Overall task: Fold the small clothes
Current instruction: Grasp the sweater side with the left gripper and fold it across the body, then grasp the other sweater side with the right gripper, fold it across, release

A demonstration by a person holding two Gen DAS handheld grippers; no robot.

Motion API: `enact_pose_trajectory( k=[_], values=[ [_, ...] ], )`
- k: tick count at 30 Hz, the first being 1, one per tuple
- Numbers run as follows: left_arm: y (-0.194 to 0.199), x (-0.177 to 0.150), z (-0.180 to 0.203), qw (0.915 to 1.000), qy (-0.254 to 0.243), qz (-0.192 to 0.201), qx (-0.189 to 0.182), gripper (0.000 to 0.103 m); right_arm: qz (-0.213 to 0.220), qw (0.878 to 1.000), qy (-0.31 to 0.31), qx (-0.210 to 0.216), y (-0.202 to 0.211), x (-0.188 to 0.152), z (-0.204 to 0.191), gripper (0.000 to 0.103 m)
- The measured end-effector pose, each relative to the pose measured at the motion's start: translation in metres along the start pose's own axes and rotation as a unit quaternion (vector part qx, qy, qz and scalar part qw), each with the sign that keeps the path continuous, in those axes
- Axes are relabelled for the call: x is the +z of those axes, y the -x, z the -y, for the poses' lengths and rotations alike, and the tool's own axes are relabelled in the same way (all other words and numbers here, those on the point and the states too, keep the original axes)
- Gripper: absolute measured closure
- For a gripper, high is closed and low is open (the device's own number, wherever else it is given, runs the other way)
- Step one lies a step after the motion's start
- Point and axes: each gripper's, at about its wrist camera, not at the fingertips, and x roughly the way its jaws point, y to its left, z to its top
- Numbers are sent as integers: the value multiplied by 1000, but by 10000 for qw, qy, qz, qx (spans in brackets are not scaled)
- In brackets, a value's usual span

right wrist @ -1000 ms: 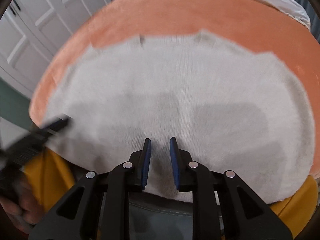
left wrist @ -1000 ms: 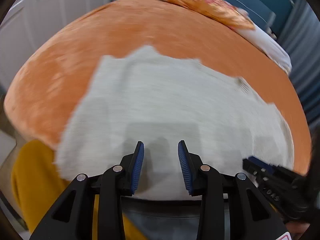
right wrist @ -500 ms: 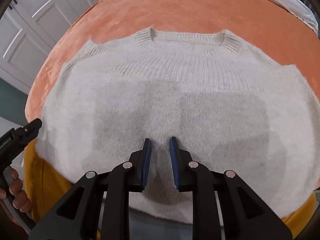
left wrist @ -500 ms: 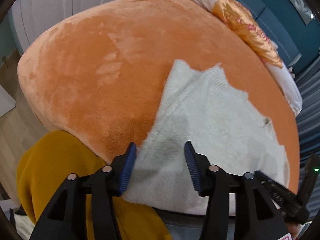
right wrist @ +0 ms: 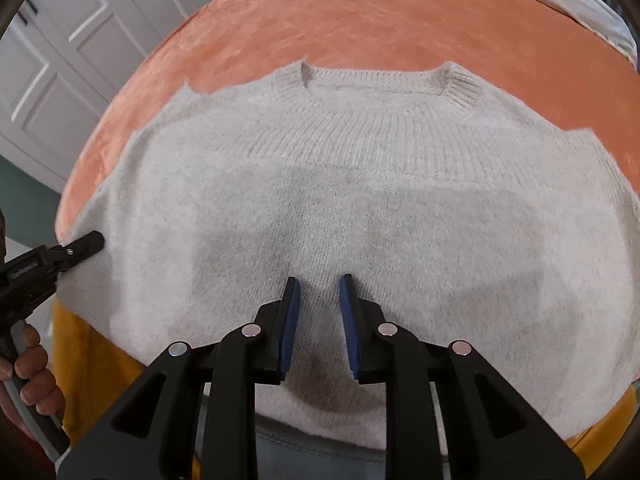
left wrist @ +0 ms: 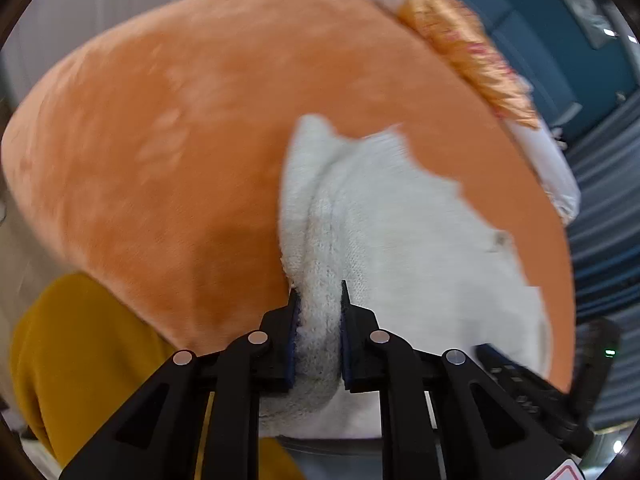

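A cream knit sweater point(right wrist: 360, 200) lies flat on an orange plush bed cover point(right wrist: 320, 20), collar away from me. My left gripper point(left wrist: 318, 300) is shut on the sweater's left side edge point(left wrist: 320, 264) near the hem, bunching the knit between its blue pads. In the right wrist view it shows at the sweater's left edge point(right wrist: 86, 242). My right gripper point(right wrist: 319, 286) hovers over the sweater's lower middle, jaws a little apart and holding nothing. The right gripper also shows at the lower right of the left wrist view point(left wrist: 532, 380).
A mustard-yellow cloth point(left wrist: 80, 360) hangs below the near bed edge. A white pillow with an orange patterned cover point(left wrist: 472, 52) lies at the far end. White panelled doors point(right wrist: 60, 60) stand left; a blue wall point(left wrist: 560, 40) stands right.
My left gripper has moved onto the sweater's left edge and closed on it, lifting a ridge of knit. My right gripper has stayed over the lower middle with the same narrow gap.
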Motion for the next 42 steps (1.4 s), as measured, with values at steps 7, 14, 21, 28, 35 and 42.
enact_pose_trajectory(
  k=[7,14,21,28,35,42],
  values=[
    [40,-8,112,9909,-1169,378,-558,93,404,9988,-239,113,48,-28,28,63],
    [10,-53,238,9639,-2452,-17,-1043,93,653,9925,-1009,-234,88,-74,105,62],
    [-83,-123,299,9355,-3310,-1006,-711,95,761,9788,-1850,-445,110,-112,174,62],
    [-77,-147,304,9292,-3559,-810,-570,70,1064,9717,-2106,-116,130,-114,187,53],
    [-13,-139,260,9404,-3362,-327,-390,37,954,9739,-1940,695,109,-70,165,40],
    [-17,-135,196,9549,-2881,-663,268,37,308,9751,-1823,1222,61,-47,132,35]
  ],
)
